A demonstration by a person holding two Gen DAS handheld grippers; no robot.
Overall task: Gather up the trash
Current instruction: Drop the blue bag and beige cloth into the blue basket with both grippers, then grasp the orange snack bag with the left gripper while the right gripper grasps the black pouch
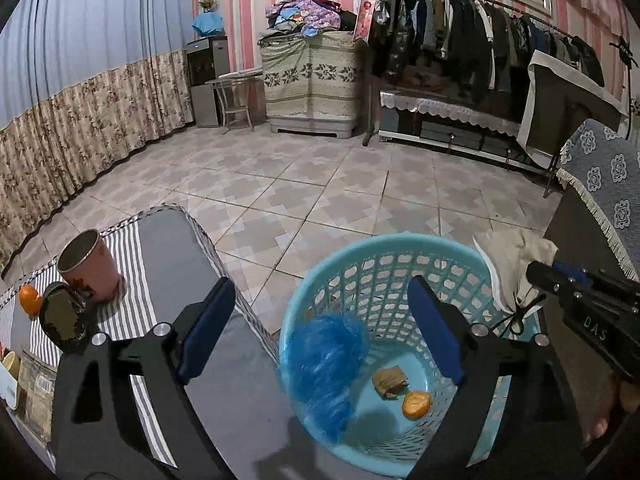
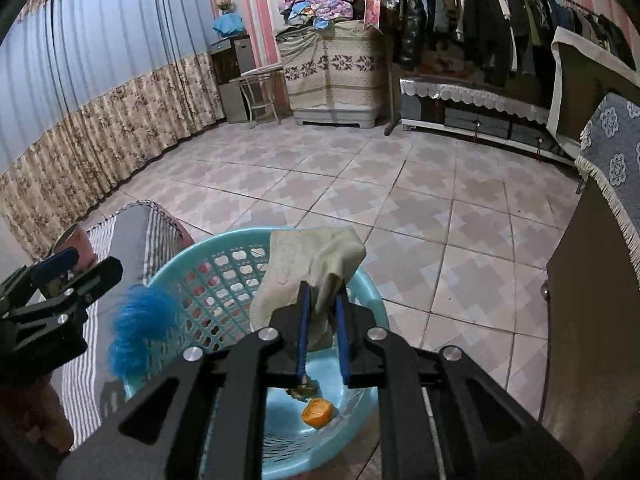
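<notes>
Risk we see: the right gripper (image 2: 322, 300), clamped on the beige cloth (image 2: 316, 256) over the blue basket's rim (image 2: 372, 292), could drape it outside, while our left gripper (image 1: 316, 324) gapes wide, holding nothing.

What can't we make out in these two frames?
- Right wrist view: the brown scrap in the blue basket is mostly hidden behind the right claw.
- Right wrist view: the pink cup is part hidden by the left claw.
- Left wrist view: the dark jar has an unreadable label.
- Left wrist view: the white container is cut off by the left edge.
</notes>
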